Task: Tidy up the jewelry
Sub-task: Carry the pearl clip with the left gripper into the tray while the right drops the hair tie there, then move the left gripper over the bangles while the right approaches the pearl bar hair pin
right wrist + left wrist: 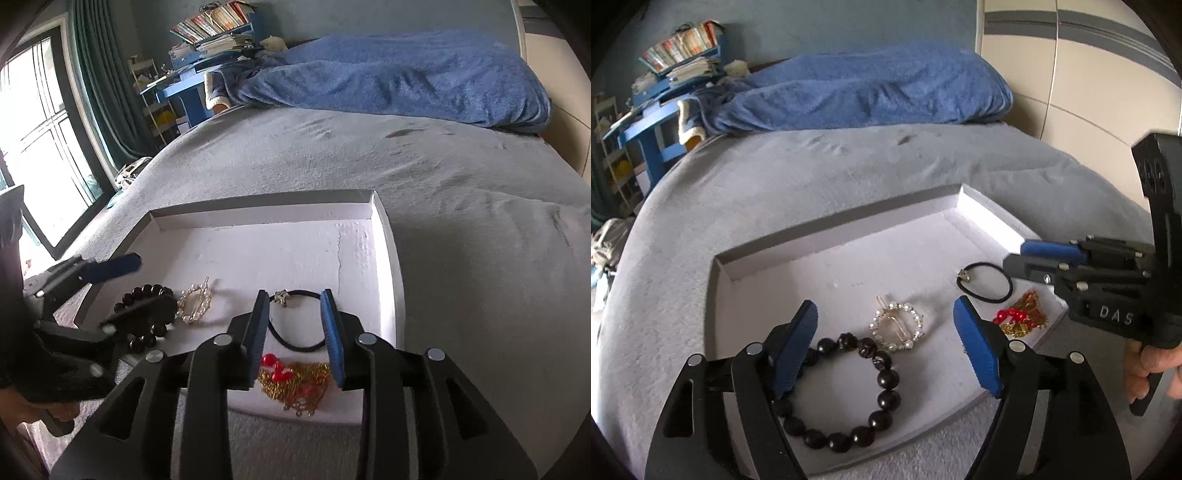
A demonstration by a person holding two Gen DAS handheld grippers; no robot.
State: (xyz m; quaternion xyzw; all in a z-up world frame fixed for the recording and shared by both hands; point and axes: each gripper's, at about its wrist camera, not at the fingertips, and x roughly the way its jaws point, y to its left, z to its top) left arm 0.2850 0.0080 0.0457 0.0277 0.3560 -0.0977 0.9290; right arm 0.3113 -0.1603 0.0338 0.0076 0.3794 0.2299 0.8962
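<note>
Left wrist view, bottom: left gripper (886,343) spread wide, empty, over the black bead bracelet (846,391). Just above, pearl hair clip (897,326); at right, red-and-gold necklace (1021,315) and black hair tie (984,281). All lie in the white tray (798,236) on the grey bed (849,162). Right wrist view: right gripper (295,336) partly spread, gripping nothing, above the tie.
</note>
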